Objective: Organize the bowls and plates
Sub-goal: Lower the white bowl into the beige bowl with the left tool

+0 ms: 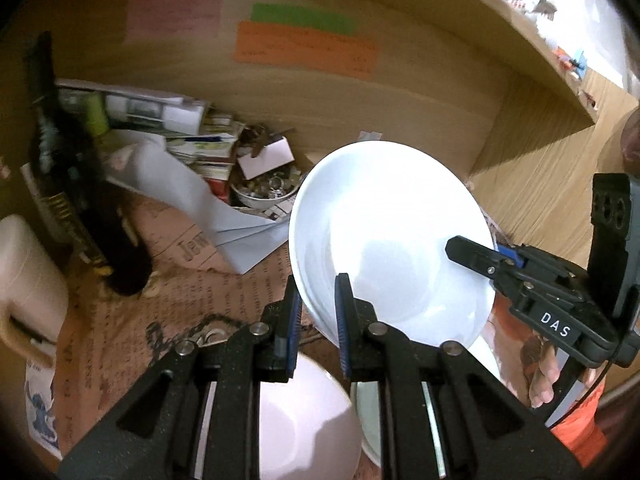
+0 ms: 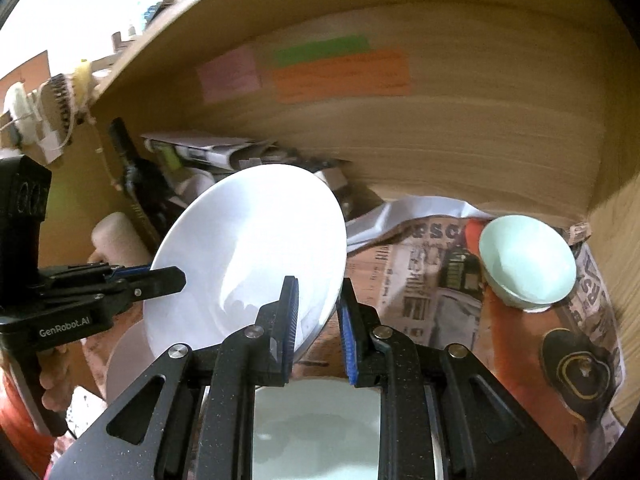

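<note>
The newspaper-lined shelf is only partly sorted: a pale green bowl sits alone near its right back corner, and other dishes wait below. The white plate hangs tilted above the shelf's middle, both the left gripper and right gripper clamped on opposite rims, angled downward.

White plate: round, glossy, shallow well, lifted clear of the newspaper-lined shelf floor and tilted, clamped at two rim points between gripper pads. Pale green bowl: small, upright, empty, on the newspaper at far right near the side wall. Pinkish bowl: wide, upright, near, directly beneath the raised plate's left side. White dish: near, beneath the plate's right side, just beside the pinkish bowl, largely hidden
</note>
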A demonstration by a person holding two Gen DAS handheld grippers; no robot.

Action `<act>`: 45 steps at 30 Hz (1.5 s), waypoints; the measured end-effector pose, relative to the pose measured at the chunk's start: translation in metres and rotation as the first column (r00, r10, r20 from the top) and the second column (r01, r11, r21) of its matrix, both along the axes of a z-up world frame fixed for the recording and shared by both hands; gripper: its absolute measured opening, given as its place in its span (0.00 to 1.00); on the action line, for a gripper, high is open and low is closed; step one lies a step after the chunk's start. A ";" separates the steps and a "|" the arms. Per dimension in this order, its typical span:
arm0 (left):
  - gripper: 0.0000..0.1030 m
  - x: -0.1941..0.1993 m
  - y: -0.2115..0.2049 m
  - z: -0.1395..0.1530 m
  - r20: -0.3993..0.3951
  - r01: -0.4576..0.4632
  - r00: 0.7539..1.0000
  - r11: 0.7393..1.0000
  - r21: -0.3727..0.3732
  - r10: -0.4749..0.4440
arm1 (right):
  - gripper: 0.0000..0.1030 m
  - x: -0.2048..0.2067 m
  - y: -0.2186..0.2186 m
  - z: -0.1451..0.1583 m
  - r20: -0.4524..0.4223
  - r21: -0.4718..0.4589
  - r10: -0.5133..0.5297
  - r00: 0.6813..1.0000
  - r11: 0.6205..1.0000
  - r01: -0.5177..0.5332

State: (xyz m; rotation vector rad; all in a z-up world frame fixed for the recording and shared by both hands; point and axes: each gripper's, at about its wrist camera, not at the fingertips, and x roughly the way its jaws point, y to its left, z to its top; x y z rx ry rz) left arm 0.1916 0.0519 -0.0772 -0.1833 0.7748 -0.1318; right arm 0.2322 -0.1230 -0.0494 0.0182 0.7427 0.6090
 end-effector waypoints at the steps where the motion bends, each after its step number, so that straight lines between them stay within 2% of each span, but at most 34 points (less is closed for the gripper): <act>1: 0.15 -0.006 0.004 0.001 0.008 -0.006 1.000 1.000 -0.002 0.006 | 0.18 -0.003 0.001 0.000 0.000 0.004 0.007 1.000 1.000 -0.007; 8: 0.15 -0.044 0.024 0.008 0.051 -0.047 0.998 0.999 -0.021 0.048 | 0.18 -0.021 0.017 -0.001 0.001 0.023 0.065 0.998 0.998 -0.065; 20: 0.15 -0.100 0.053 0.005 0.096 -0.116 0.989 0.993 0.006 0.115 | 0.18 -0.048 0.044 -0.011 -0.025 0.049 0.158 0.987 0.987 -0.156; 31: 0.15 -0.119 0.077 -0.016 0.058 -0.167 0.984 0.986 -0.003 0.167 | 0.19 -0.063 0.068 -0.030 -0.067 0.046 0.203 0.977 0.979 -0.201; 45: 0.15 -0.121 0.091 -0.055 -0.035 -0.187 0.982 0.982 -0.028 0.186 | 0.19 -0.066 0.084 -0.059 -0.139 0.007 0.221 0.965 0.975 -0.222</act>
